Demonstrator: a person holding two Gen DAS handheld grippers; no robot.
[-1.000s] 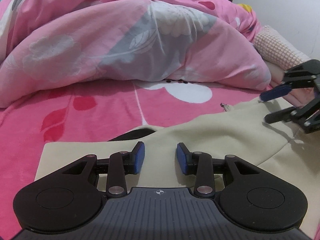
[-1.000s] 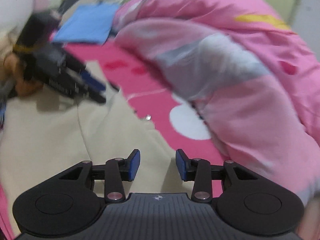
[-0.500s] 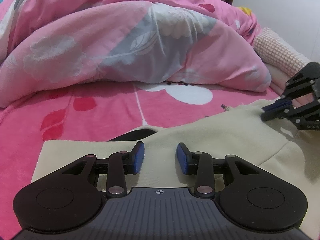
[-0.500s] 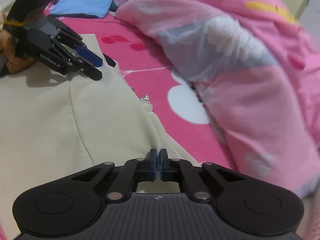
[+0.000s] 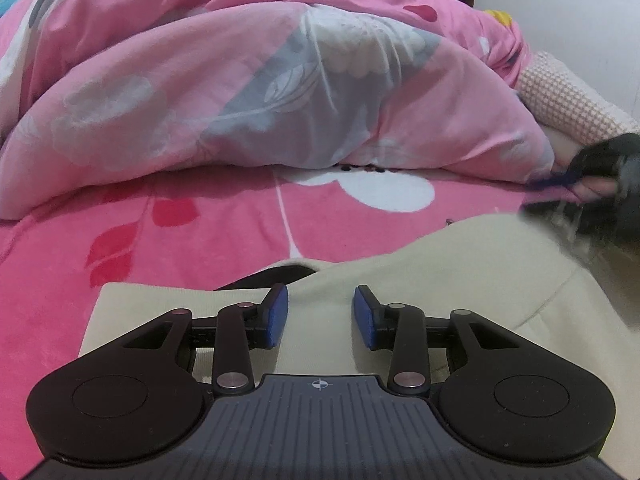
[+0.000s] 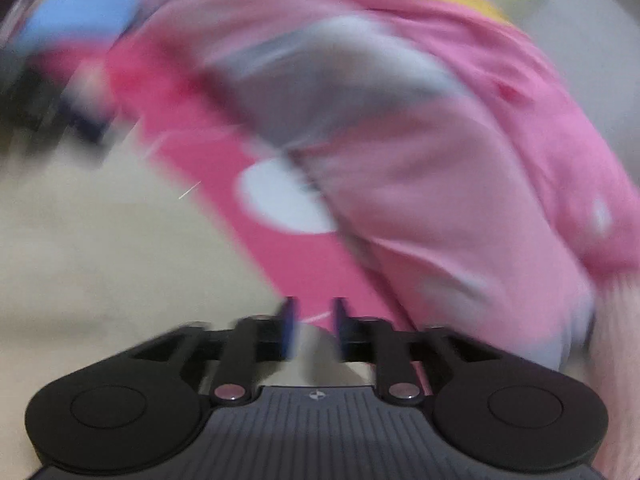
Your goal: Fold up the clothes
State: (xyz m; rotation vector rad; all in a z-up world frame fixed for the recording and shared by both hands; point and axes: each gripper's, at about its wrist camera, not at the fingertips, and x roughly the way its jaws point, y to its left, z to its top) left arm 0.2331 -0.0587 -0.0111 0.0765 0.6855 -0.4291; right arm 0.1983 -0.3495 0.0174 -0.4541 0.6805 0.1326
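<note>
A cream garment (image 5: 440,280) lies spread flat on the pink bed sheet (image 5: 160,240). My left gripper (image 5: 320,314) hovers over its near edge, open, with nothing between the blue pads. My right gripper (image 6: 315,328) is at the garment's (image 6: 100,240) far edge by the sheet; its jaws are opening, and only cream cloth lying underneath shows in the gap. In the left wrist view the right gripper (image 5: 592,184) is a dark blur at the right, above the garment's corner. The left gripper (image 6: 52,112) is a dark smear at the left of the right wrist view.
A bulky pink flowered quilt (image 5: 240,100) is heaped along the far side of the bed, close to the garment. A waffle-textured pillow (image 5: 568,108) lies at the far right below a white wall (image 5: 560,8). A blue cloth (image 6: 80,12) lies at the far left.
The right gripper, shut at the garment's edge half a second ago, now has its jaws apart and is swinging fast, blurring its view. The left gripper has kept still.
</note>
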